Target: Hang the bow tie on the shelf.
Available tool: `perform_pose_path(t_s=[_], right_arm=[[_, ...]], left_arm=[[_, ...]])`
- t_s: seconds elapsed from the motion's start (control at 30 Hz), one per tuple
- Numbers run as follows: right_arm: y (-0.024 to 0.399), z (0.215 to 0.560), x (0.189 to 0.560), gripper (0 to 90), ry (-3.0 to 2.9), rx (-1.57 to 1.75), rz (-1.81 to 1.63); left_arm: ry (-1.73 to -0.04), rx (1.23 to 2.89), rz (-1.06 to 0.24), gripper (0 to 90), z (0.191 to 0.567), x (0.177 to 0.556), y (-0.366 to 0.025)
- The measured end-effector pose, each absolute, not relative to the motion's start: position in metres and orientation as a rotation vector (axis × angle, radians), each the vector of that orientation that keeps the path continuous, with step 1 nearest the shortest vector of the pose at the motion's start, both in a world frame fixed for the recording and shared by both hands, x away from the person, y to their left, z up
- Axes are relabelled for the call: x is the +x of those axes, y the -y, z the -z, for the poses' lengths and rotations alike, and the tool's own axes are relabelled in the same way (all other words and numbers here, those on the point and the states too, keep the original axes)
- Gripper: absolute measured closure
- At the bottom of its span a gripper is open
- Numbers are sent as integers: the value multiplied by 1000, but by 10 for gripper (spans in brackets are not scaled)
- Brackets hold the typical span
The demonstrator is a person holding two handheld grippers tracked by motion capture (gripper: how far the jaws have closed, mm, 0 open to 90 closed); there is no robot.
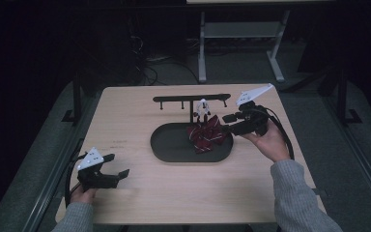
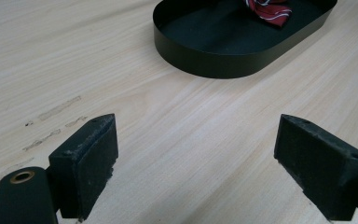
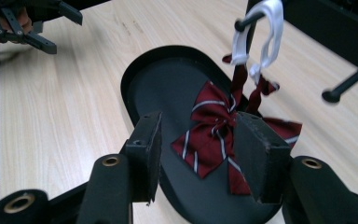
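Two jaws of the right gripper (image 3: 198,156) are held apart above the bow tie (image 3: 216,135) draped into the tray (image 3: 135,79); its white loop (image 3: 261,32), hooked on the rack peg (image 3: 244,21), could be snagged. Left gripper (image 2: 196,163) jaws are held apart.

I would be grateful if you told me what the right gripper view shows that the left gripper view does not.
Right gripper view alone: the white loop hooked over a peg of the black rack, the bow's knot, and the left tongs far off.

Left gripper view alone: scuff marks on the table.

Both: the black oval tray, the red striped bow tie, the wooden tabletop, and each view's own open tongs, nothing between them.
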State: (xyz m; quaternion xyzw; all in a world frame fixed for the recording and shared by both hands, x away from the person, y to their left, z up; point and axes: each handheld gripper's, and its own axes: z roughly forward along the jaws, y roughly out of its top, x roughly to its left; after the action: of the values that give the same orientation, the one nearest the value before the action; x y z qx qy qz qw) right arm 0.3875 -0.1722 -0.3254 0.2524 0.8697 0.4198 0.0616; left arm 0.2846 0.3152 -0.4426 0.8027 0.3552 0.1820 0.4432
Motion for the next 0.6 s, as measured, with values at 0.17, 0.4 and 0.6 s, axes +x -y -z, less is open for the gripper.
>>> perform_pose_path(t_s=[0.17, 0.4, 0.6], right_arm=[[180, 332, 384, 510, -2624, 784, -1276], [188, 339, 378, 498, -2627, 810, -1274], [194, 343, 374, 500, -2618, 820, -1279]], left_arm=[[-880, 1995, -452, 130, 443, 285, -315], [-886, 1989, -447, 130, 443, 284, -315], [-887, 1990, -446, 130, 443, 284, -315]])
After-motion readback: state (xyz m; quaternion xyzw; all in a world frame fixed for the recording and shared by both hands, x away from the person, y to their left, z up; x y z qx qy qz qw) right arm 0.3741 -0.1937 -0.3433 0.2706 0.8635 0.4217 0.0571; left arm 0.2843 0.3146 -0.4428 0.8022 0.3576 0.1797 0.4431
